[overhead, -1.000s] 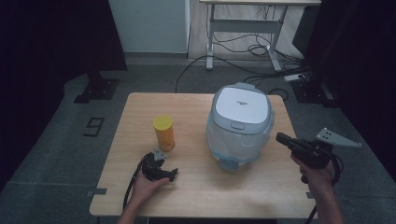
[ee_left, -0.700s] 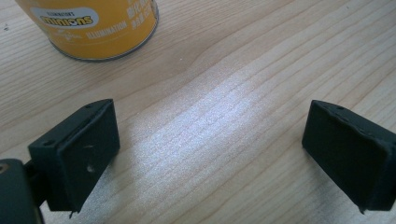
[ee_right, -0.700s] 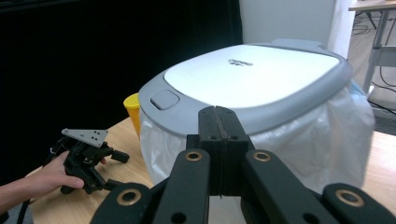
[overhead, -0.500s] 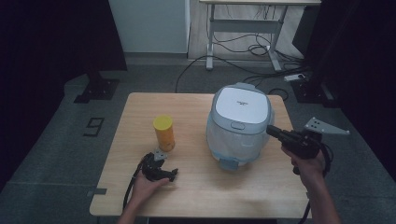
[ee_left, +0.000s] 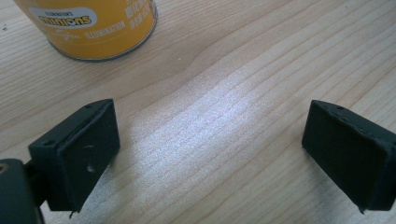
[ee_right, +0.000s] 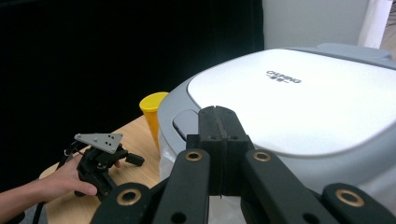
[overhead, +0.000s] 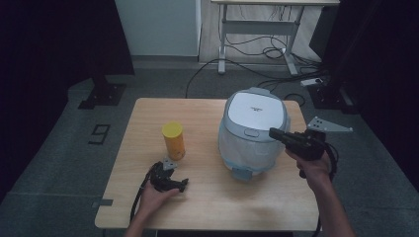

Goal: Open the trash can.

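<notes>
High view: right gripper (overhead: 274, 132) held at the rice cooker's (overhead: 253, 128) right flank, cooker on the table's (overhead: 207, 207) right half; left gripper (overhead: 170, 183) rests near-left, by the yellow can (overhead: 174, 140).
Left gripper view: jaws spread, nothing between.
Right gripper view: jaws pressed together, empty, aimed over the cooker's lid (ee_right: 299, 107).

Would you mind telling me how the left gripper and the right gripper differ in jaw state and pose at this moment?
The left gripper rests low on the table with its jaws wide apart; the right gripper is held up beside the rice cooker with its jaws pressed together. The left points toward the yellow can, the right toward the cooker's lid. Both hold nothing.
</notes>
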### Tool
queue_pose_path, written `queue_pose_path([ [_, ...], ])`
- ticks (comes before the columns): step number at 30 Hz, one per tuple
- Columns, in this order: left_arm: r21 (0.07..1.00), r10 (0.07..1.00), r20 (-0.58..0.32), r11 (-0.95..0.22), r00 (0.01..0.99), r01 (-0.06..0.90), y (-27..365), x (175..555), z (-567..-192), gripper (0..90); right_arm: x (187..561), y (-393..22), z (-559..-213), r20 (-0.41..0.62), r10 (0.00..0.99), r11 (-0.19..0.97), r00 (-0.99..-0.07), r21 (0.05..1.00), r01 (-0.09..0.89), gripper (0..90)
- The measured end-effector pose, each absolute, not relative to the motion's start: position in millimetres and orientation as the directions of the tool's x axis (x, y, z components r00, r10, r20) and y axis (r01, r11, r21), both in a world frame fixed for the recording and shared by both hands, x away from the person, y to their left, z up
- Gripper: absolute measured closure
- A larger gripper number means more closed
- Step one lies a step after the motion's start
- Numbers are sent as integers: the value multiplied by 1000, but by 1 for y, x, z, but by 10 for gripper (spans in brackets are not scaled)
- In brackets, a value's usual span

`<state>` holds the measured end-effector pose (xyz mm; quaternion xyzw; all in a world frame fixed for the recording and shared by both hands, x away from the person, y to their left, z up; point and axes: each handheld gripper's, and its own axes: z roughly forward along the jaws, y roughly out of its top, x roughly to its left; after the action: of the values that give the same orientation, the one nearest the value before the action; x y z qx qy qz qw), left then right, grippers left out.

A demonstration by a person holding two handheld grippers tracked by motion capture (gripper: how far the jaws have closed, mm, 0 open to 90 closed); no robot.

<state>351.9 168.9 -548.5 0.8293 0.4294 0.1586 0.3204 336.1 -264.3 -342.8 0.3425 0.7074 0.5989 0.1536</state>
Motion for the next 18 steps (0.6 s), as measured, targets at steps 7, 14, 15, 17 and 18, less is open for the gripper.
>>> queue_pose_path([
  [7, 668, 814, -12, -426, 581, 610, 169, 352, -548, 38, 346, -248, -345, 200, 652, 71, -731, 944, 322, 896],
  [14, 668, 813, -12, -426, 581, 610, 169, 352, -548, 38, 352, -237, -347, 205, 641, 85, -739, 939, 334, 896],
  [15, 668, 814, -12, -426, 581, 611, 169, 352, -548, 38, 354, -234, -348, 203, 640, 92, -741, 937, 337, 896],
  [17, 668, 814, -13, -426, 581, 611, 169, 352, -548, 38, 355, -233, -349, 208, 636, 88, -743, 937, 338, 896],
  [18, 668, 814, -12, -426, 581, 611, 169, 352, -548, 38, 355, -232, -349, 207, 636, 88, -743, 938, 336, 896],
])
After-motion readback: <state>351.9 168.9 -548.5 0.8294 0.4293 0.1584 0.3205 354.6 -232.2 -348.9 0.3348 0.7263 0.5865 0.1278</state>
